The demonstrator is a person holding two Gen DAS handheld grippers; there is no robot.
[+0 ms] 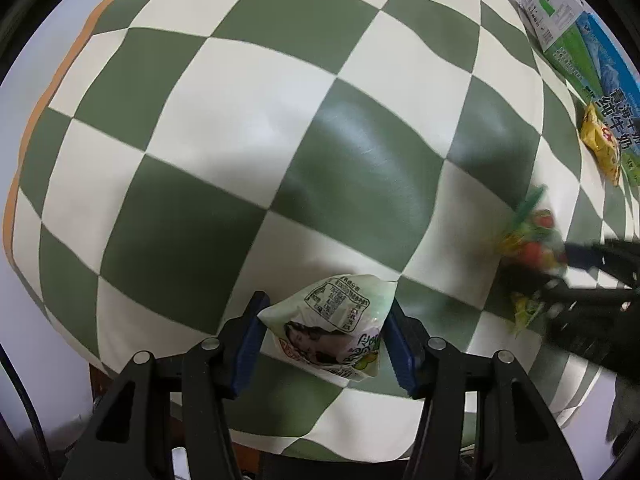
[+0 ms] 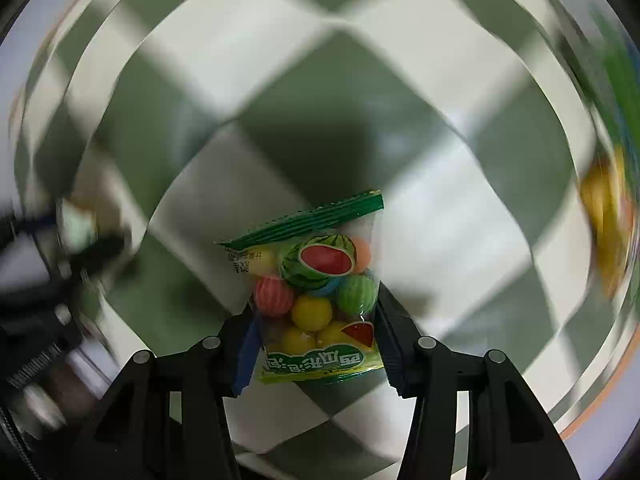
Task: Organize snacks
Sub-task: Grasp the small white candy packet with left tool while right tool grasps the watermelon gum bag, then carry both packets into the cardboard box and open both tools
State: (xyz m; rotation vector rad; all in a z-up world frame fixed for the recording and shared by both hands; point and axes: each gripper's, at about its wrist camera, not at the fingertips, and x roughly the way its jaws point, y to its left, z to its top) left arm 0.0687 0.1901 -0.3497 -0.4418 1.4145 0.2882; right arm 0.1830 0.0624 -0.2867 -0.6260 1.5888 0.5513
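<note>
Pinching a pale green snack packet point(image 1: 332, 330) between its blue pads, the left tool point(image 1: 326, 338) has the packet by its 2 side edges, above the green and cream checked table point(image 1: 224, 128). The film bulges and creases between the pads, so this looks like a light, soft, air-filled pouch with little stiffness; it probably gives under pressure, and too hard a squeeze could crush whatever is inside. Glossy film is likely slippery, so a hold across the fuller middle seems safer than one on the thin sealed edge.

The right tool point(image 2: 316, 344) is closed on a clear bag of coloured gum balls point(image 2: 316, 292), gripping its lower half with the green crimped seal pointing away. Round hard balls shift under the film, so this bag is likely a little heavier and lumpy, and the pads may roll off a ball; taking it low across the packed part, as here, seems sound.

Farther off on the table lie a yellow packet point(image 1: 602, 146) just beside a blue and green milk carton box point(image 1: 580, 52). Blur hides finer detail around the right tool's view.
</note>
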